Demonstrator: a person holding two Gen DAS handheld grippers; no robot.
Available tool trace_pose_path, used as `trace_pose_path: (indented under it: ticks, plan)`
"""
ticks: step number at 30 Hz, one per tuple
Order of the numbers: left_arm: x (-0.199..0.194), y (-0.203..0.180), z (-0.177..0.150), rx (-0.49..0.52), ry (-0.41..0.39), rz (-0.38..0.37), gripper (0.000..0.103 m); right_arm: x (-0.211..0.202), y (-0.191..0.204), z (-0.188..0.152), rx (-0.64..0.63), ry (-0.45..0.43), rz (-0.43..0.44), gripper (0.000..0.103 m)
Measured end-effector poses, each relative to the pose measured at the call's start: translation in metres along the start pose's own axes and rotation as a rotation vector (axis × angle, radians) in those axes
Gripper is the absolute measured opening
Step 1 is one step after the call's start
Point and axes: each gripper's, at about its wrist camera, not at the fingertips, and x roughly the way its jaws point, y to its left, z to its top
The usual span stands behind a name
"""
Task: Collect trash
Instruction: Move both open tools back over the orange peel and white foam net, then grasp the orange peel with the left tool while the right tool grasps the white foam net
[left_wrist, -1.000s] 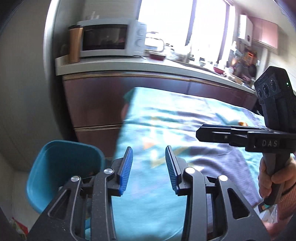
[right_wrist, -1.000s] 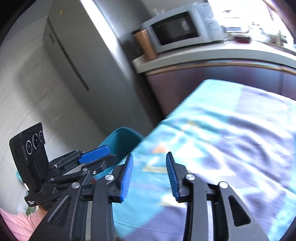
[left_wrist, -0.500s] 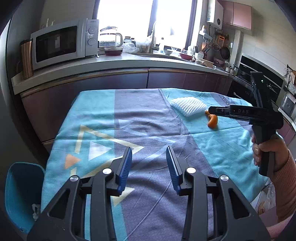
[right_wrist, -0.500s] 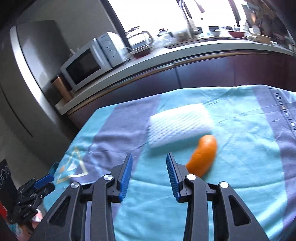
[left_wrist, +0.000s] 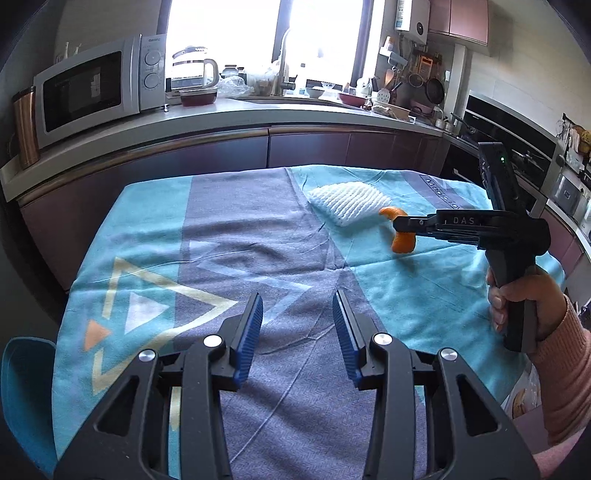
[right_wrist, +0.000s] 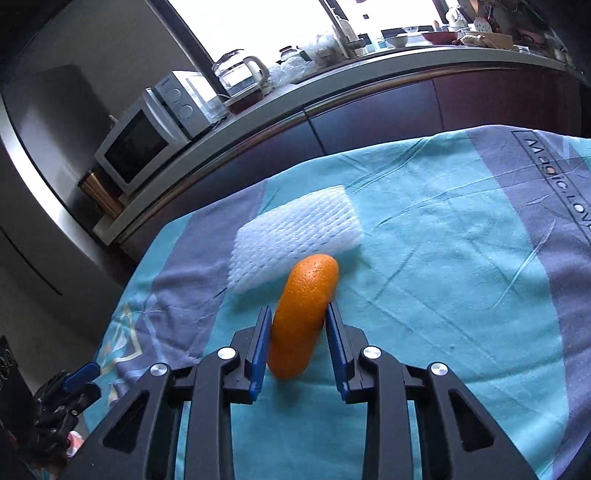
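A curved orange peel (right_wrist: 303, 314) lies on the teal and purple tablecloth (right_wrist: 443, 258), touching a white foam fruit net (right_wrist: 295, 236) just behind it. My right gripper (right_wrist: 299, 317) straddles the peel's near half. Its jaws are closing and both blue pads touch the peel's sides. In the left wrist view the right gripper (left_wrist: 400, 223) reaches in from the right over the peel (left_wrist: 402, 242), beside the net (left_wrist: 351, 205). My left gripper (left_wrist: 297, 306) hovers open over the cloth's near part, with nothing between its fingers.
A teal plastic bin (left_wrist: 22, 387) stands low by the table's near left corner. A counter (left_wrist: 221, 118) with a microwave (left_wrist: 96, 85) and kettle runs behind the table. A hand in a pink sleeve (left_wrist: 554, 350) holds the right gripper.
Both views swung from the bin and fridge side onto the table. My right gripper dropped over the orange peel and its jaws narrowed onto it. The left gripper stayed open.
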Motion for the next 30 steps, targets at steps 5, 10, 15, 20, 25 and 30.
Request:
trace_pose_path:
  ticks: [5,10,15,20,25,30]
  plan:
    - [0.002,-0.003,-0.001,0.009,0.004,-0.009,0.04,0.011,0.049,-0.013,-0.068,0.068,0.16,0.028]
    - [0.001,0.002,-0.003,-0.002,0.015,-0.018,0.041,0.027,0.087,-0.021,-0.153,0.133,0.226,0.031]
    - [0.005,0.002,-0.005,0.001,0.03,-0.035,0.044,0.017,0.08,-0.011,-0.157,0.081,0.198,0.041]
    - [0.017,-0.002,-0.003,0.007,0.051,-0.024,0.046,0.004,0.041,0.016,-0.116,-0.021,0.035,0.044]
    - [0.024,0.006,-0.003,-0.023,0.07,0.006,0.046,0.007,0.004,0.04,-0.068,-0.08,-0.1,0.053]
    - [0.03,0.005,0.001,-0.013,0.088,0.005,0.048,0.03,-0.012,0.054,-0.045,-0.045,-0.13,0.062]
